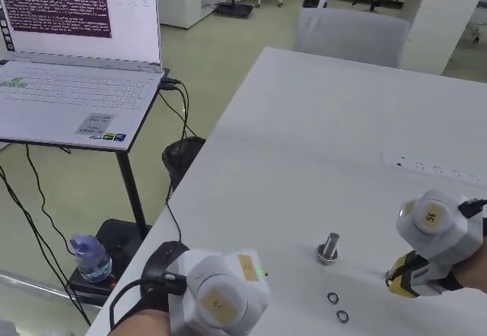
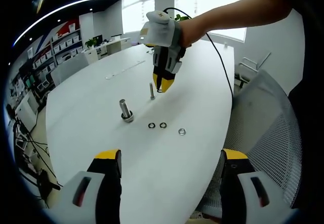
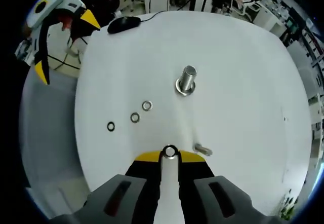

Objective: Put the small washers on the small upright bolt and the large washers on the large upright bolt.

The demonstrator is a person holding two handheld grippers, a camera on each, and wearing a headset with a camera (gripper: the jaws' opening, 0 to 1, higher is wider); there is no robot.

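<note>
The large upright bolt [image 1: 328, 248] [image 2: 125, 110] [image 3: 186, 80] stands on the white table [image 1: 319, 138]. Three loose washers [image 2: 163, 125] [image 3: 134, 117] lie in a row in front of it; two of them [image 1: 337, 307] show in the head view. The thin small bolt [image 2: 152, 91] [image 3: 202, 149] stands just beside the tips of my right gripper [image 3: 170, 155] [image 2: 163, 84] [image 1: 392, 279]. That gripper points down and is shut on a washer [image 3: 170, 152]. My left gripper [image 2: 170, 158] [image 3: 66, 44] [image 1: 221, 298] hovers open over the near table edge, with nothing between its jaws.
An open laptop [image 1: 76, 85] sits on a stand left of the table, with cables and a water bottle [image 1: 91, 256] on the floor below. A power strip [image 1: 437, 167] lies at the table's far right. A grey chair [image 1: 350, 36] stands behind the table.
</note>
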